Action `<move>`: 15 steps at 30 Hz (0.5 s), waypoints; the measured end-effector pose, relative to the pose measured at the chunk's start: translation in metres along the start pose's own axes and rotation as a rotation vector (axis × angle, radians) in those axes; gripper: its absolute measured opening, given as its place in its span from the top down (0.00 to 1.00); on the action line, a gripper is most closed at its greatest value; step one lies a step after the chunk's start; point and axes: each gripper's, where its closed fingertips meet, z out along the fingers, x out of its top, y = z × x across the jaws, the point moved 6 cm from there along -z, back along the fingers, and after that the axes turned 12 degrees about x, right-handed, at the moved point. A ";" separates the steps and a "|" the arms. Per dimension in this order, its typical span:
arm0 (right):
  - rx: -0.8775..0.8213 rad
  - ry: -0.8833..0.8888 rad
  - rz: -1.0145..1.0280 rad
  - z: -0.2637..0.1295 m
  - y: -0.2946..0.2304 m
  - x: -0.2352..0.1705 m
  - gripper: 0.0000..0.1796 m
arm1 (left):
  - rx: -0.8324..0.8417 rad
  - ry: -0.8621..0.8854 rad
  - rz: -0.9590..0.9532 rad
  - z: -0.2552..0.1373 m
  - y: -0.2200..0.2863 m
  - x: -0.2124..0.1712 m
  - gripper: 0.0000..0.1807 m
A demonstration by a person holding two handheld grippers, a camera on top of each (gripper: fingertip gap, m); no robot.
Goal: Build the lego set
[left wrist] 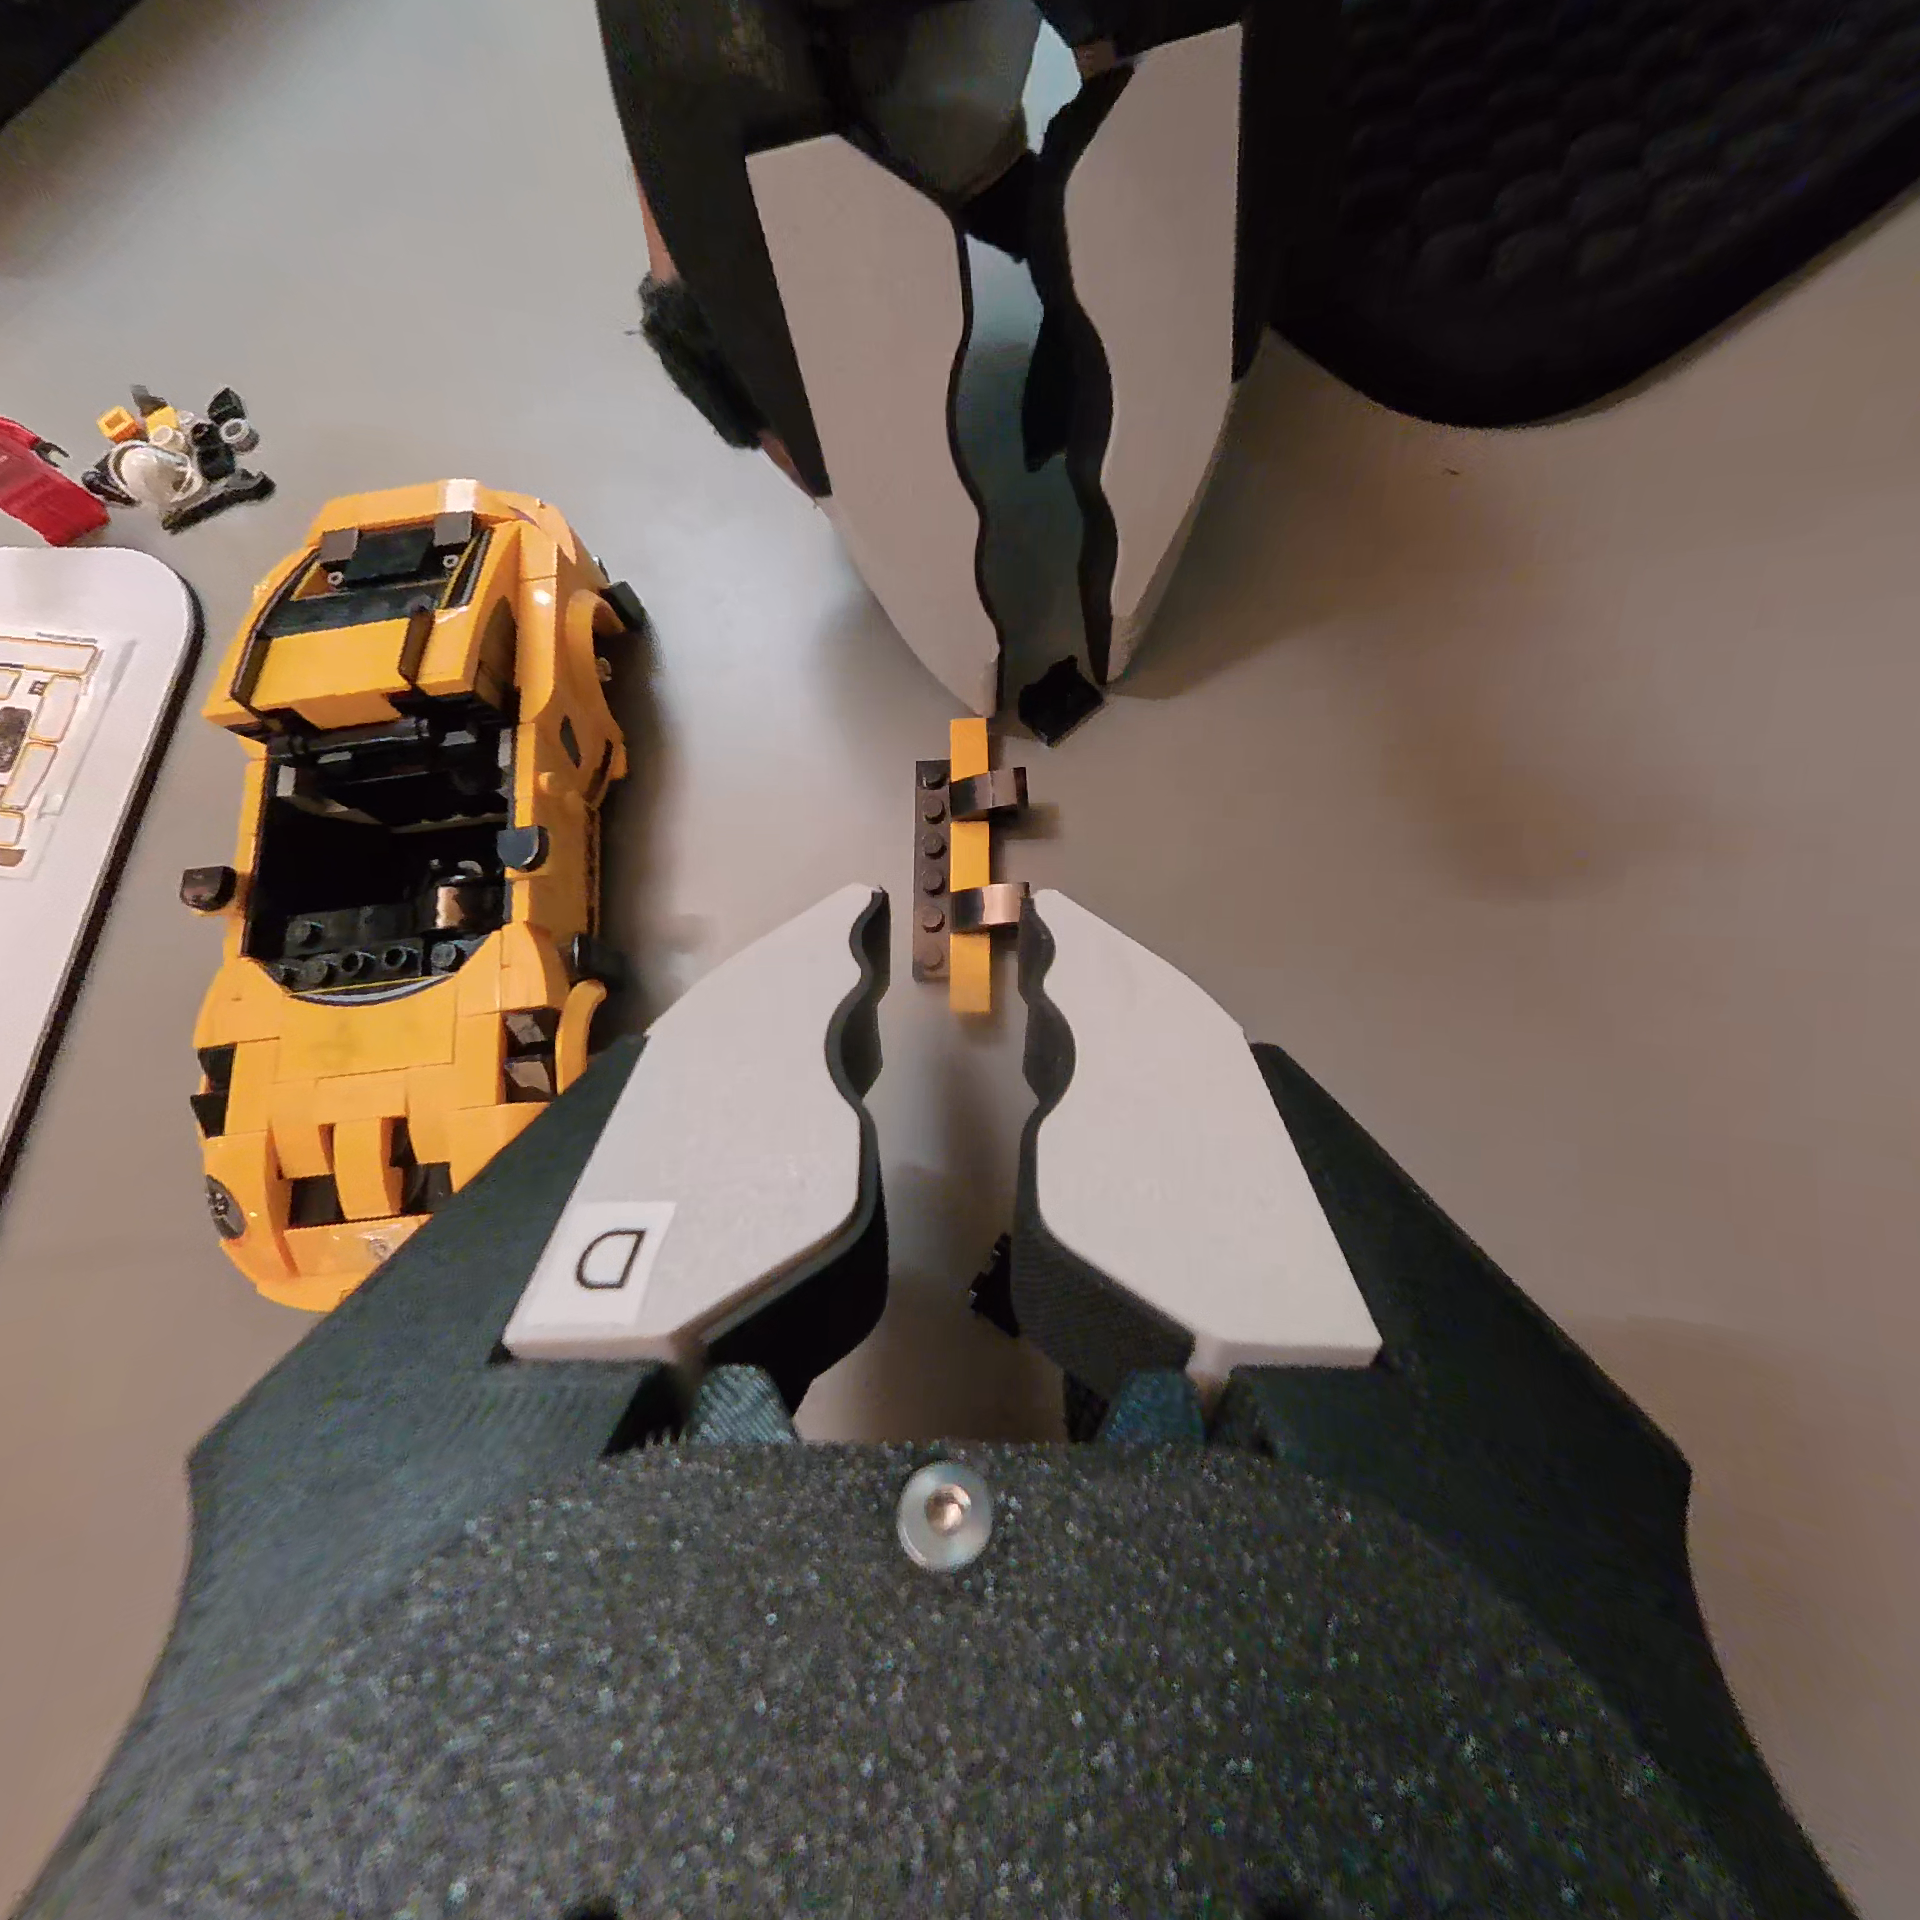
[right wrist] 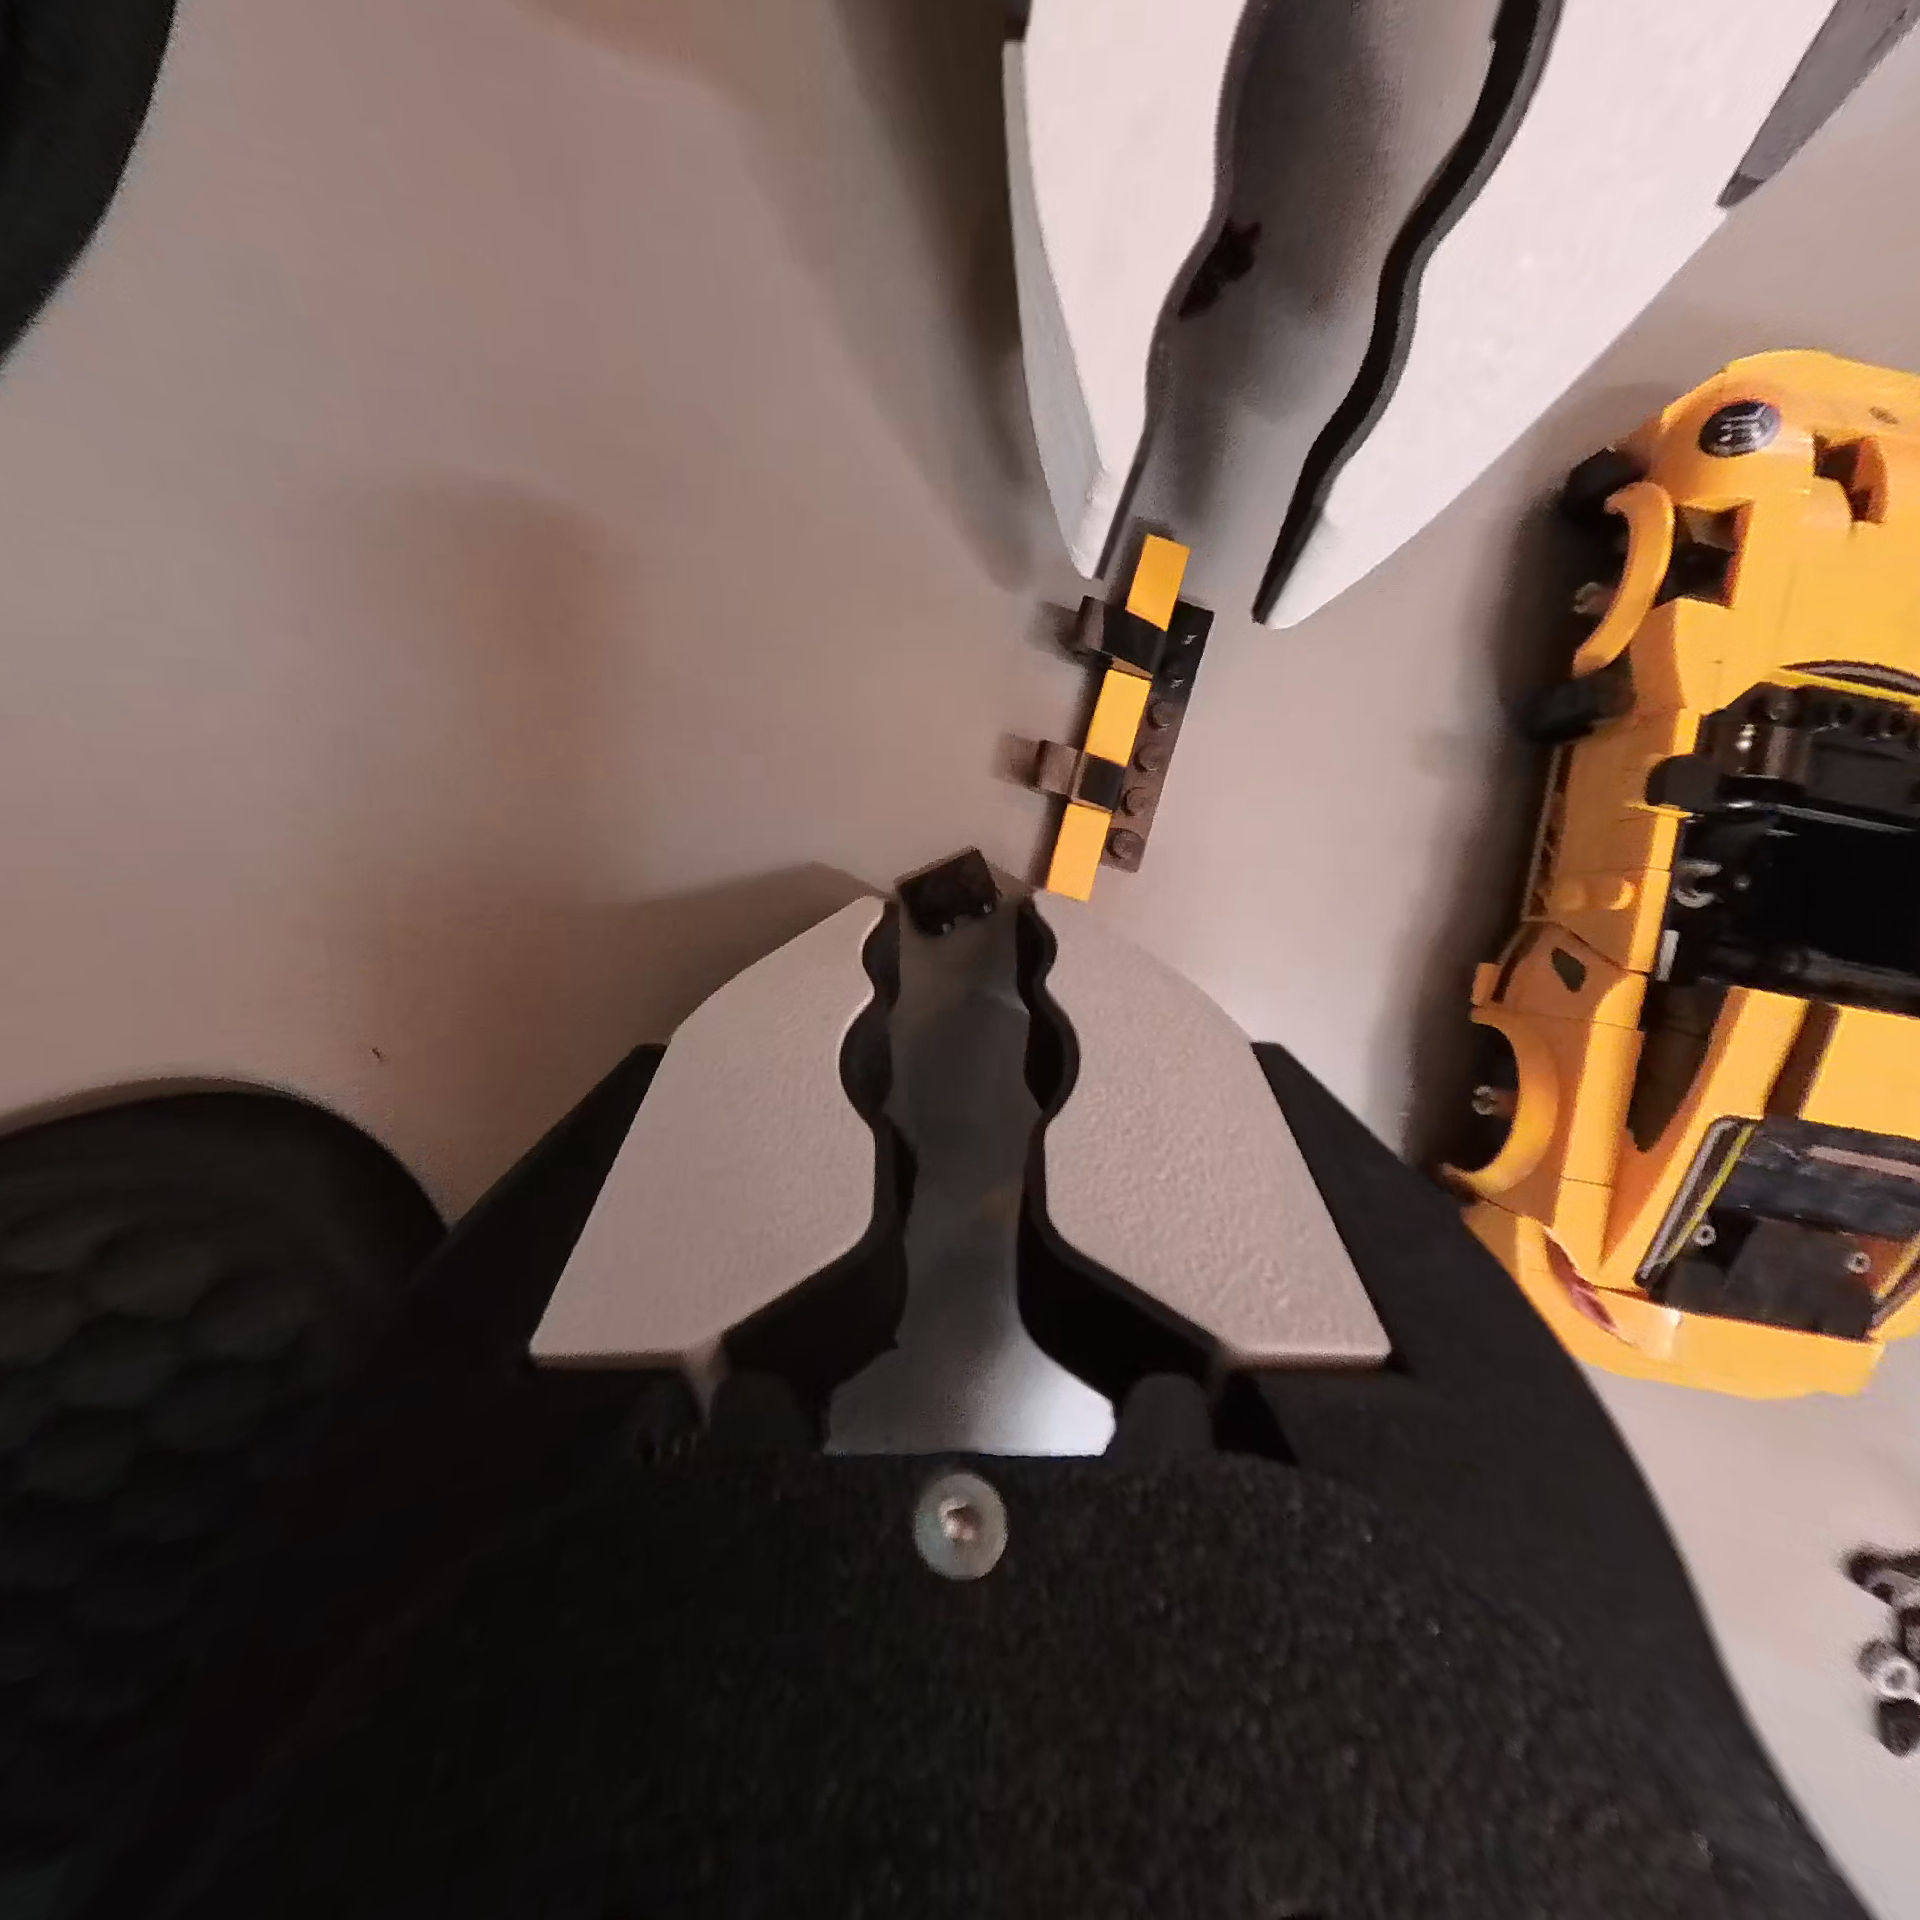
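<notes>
The right gripper point(right wrist: 951, 909) pinches a small black piece point(right wrist: 948, 891) just beside the strip point(right wrist: 1117, 727) lying on the table point(right wrist: 416, 520). The left gripper point(left wrist: 956, 914), spread, straddles the strip's other end. Unclamped, the strip could skid when the piece is pressed on. The car point(left wrist: 405, 883) waits nearby.

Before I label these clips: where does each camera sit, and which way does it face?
Left wrist view: on the left gripper, looking down at the table; its open fingers flank the yellow-and-black strip assembly, the yellow Lego car at left.
Right wrist view: on the right gripper, facing the opposite way, pinching a small black piece.
Shared: strip assembly, car, each other's gripper.
</notes>
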 end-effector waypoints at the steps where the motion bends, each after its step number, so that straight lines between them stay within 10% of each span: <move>1: 0.002 0.016 0.015 0.001 -0.001 0.000 0.90 | -0.001 -0.001 0.002 0.000 0.000 0.000 0.87; 15: -0.313 0.156 0.477 -0.002 -0.011 -0.011 0.91 | -0.021 -0.049 0.000 0.015 0.005 -0.006 0.83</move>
